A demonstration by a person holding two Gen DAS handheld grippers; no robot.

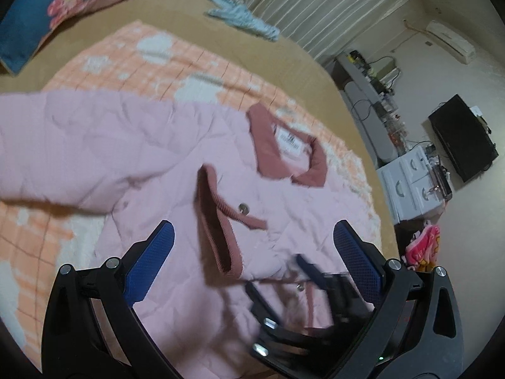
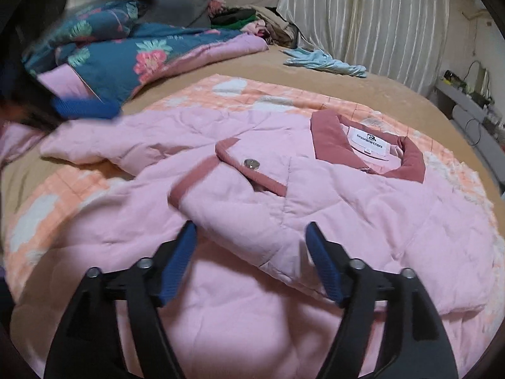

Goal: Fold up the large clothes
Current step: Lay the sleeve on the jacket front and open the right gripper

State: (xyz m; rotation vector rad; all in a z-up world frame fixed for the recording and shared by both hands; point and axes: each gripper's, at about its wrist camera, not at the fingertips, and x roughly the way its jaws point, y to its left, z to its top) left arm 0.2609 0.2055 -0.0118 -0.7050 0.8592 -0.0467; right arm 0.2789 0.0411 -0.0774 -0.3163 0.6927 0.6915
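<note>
On the bed (image 2: 252, 66), over a peach checked blanket (image 2: 240, 94), I see the pink jacket (image 2: 363, 195) lying flat, one sleeve (image 2: 240, 186) folded across. Left gripper (image 1: 252, 246) and right gripper (image 2: 251, 246) jaws gape, gripping nothing.

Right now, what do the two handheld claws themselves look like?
Both match. The left claw and right claw each have two matte black arms tapering forward, joined by silver round-headed bolts. Each finger carries a long blue pad with a fine textured surface; on the right claw the pads look ribbed. No cables, markings or sleeves show.
</note>
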